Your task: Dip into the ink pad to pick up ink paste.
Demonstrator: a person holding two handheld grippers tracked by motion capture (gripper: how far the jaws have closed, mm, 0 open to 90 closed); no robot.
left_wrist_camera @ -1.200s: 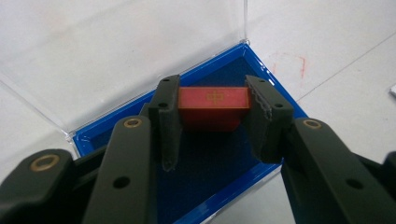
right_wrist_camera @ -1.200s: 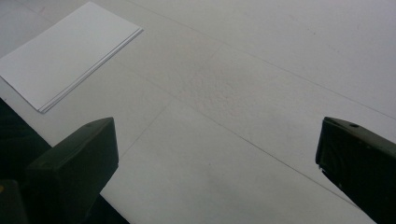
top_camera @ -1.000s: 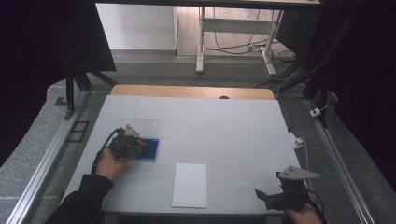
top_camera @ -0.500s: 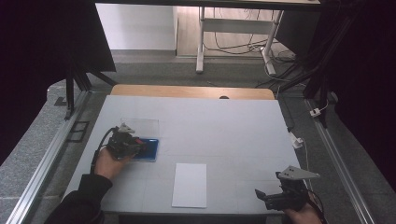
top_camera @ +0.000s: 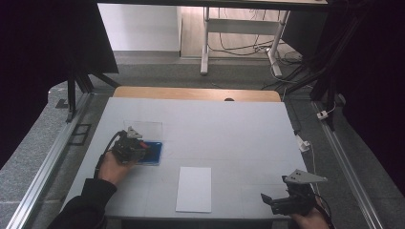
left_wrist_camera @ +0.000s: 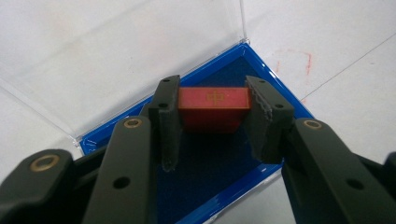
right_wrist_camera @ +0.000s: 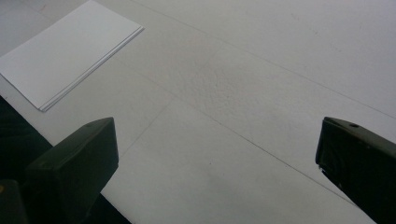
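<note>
The left gripper point(left_wrist_camera: 212, 123) has its two black jaws pressed on the sides of a red block point(left_wrist_camera: 213, 105); it holds the block tight; the block has a small gold mark on top; it sits over the dark blue inside of a blue box point(left_wrist_camera: 219, 163); I cannot tell if the block rests on the bottom or hangs just above it. The box has a clear lid point(left_wrist_camera: 121, 51) that stands open at the back; the box lies on the white table point(top_camera: 229, 129), on the person's left side; in the high view the left gripper point(top_camera: 138, 149) is right over the blue box point(top_camera: 154, 153), and a hand point(top_camera: 113, 168) holds it.

The right gripper point(right_wrist_camera: 217, 154) has its jaws wide apart with nothing between them; it is above the bare table near the front edge; the right gripper point(top_camera: 273, 201) is well apart from the box; a white sheet of paper point(top_camera: 194, 188) lies flat between the two grippers, near the front of the table.
</note>
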